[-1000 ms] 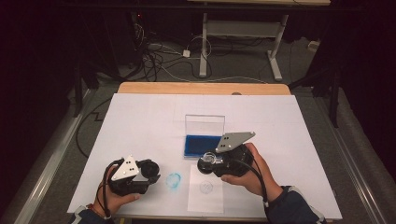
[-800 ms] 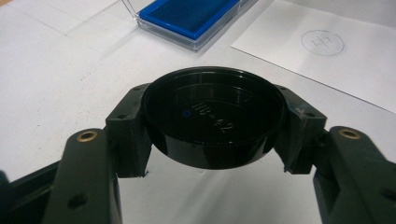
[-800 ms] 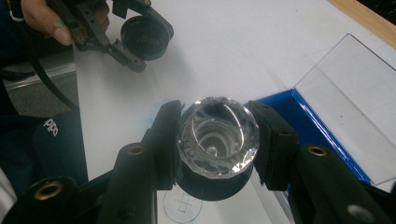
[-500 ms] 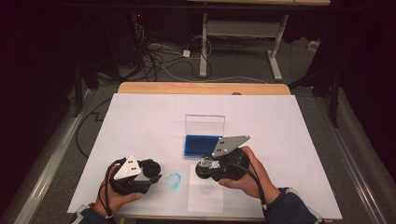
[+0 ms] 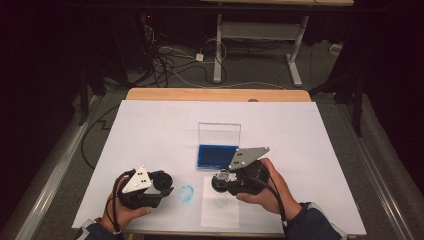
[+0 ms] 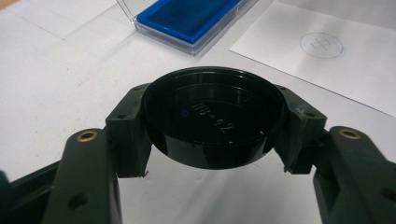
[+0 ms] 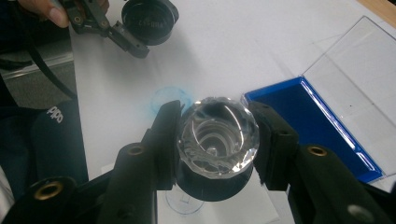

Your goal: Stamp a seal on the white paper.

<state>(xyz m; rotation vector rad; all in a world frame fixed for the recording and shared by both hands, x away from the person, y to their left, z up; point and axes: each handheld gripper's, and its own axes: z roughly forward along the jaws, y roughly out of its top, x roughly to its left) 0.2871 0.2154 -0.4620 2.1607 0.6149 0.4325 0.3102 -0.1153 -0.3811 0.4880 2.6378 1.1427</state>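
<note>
Your left gripper [image 6: 212,140] jaws clamp round black plastic cap [image 6: 215,122], embossed writing unreadable. Your right gripper [image 7: 217,140] jaws grip faceted clear crystal [image 7: 218,137]. Blue-lined clear case [image 5: 216,150] open nearby.

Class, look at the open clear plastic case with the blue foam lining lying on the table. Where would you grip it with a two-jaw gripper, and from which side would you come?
Grip the clear plastic case with blue foam lining across its low base, on the two short side walls, coming from above. The raised clear lid stands along the far edge and blocks that side, while the base's straight parallel walls probably give the jaws flat contact.
</note>
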